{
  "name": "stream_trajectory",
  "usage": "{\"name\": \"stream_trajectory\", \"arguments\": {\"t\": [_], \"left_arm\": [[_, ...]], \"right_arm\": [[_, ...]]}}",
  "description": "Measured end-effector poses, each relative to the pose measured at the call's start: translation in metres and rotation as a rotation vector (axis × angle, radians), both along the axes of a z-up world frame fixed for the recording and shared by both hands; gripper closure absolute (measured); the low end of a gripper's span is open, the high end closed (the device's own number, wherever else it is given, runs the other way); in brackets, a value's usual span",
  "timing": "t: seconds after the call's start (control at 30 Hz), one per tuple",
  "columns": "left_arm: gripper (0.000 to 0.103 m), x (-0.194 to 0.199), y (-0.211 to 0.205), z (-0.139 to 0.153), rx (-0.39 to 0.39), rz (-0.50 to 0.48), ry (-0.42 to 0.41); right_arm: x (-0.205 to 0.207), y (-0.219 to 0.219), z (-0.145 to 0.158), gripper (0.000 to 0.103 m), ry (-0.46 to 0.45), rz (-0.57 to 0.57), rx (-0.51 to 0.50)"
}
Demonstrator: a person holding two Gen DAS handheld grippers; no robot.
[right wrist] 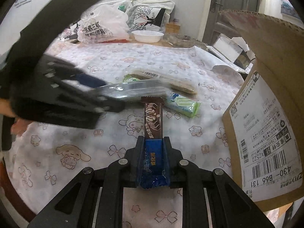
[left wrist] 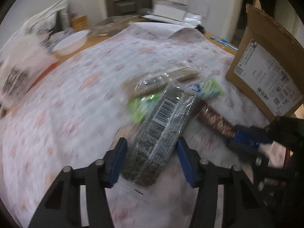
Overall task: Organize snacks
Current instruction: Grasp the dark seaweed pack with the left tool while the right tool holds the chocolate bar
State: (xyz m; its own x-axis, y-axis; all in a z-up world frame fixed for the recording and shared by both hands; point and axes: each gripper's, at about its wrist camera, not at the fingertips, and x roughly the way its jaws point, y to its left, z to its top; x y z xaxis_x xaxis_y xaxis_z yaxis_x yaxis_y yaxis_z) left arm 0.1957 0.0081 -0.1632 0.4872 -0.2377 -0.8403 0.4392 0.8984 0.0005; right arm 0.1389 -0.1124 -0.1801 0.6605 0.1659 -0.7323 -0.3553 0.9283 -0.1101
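Both grippers are loaded, so this looks early to mid-way. The chocolate wafer bar [right wrist: 153, 122] sits clamped in the right gripper [right wrist: 153, 142], jaws narrow on its blue end, just above the cartoon-print tablecloth [right wrist: 76, 146]. The left gripper [left wrist: 152, 152] has the seaweed snack pack [left wrist: 161, 125] between its blue fingers — they look closed against its sides, though blur makes that a judgement. On the cloth lie a green-wrapped snack [right wrist: 183, 103] and a tan cracker pack [right wrist: 171, 81], touching in a loose pile. The cardboard box [right wrist: 266, 114] stands near on the right — probably the destination. I can't see inside it.
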Motion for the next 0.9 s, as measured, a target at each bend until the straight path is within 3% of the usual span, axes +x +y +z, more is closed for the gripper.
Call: {"name": "stream_trajectory", "arguments": {"t": [0.27,0.47,0.57,0.77,0.9], "left_arm": [[0.053,-0.063,0.05,0.0,-0.013,0.164,0.006],[0.053,-0.094,0.044,0.003,-0.095,0.1,0.042],[0.052,-0.098,0.032,0.002,-0.066,0.071,0.026],[0.053,-0.078,0.031,0.0,-0.058,0.146,-0.017],[0.065,-0.069,0.027,-0.001,-0.034,0.153,-0.042]], "right_arm": [[-0.005,0.0,0.0,0.089,0.024,0.01,0.026],[-0.008,0.0,0.001,0.089,0.058,0.037,0.076],[-0.011,0.002,0.001,0.088,0.064,0.043,0.078],[-0.012,0.002,0.0,0.087,0.061,0.051,0.079],[-0.012,0.001,0.0,0.088,0.059,0.062,0.082]]}}
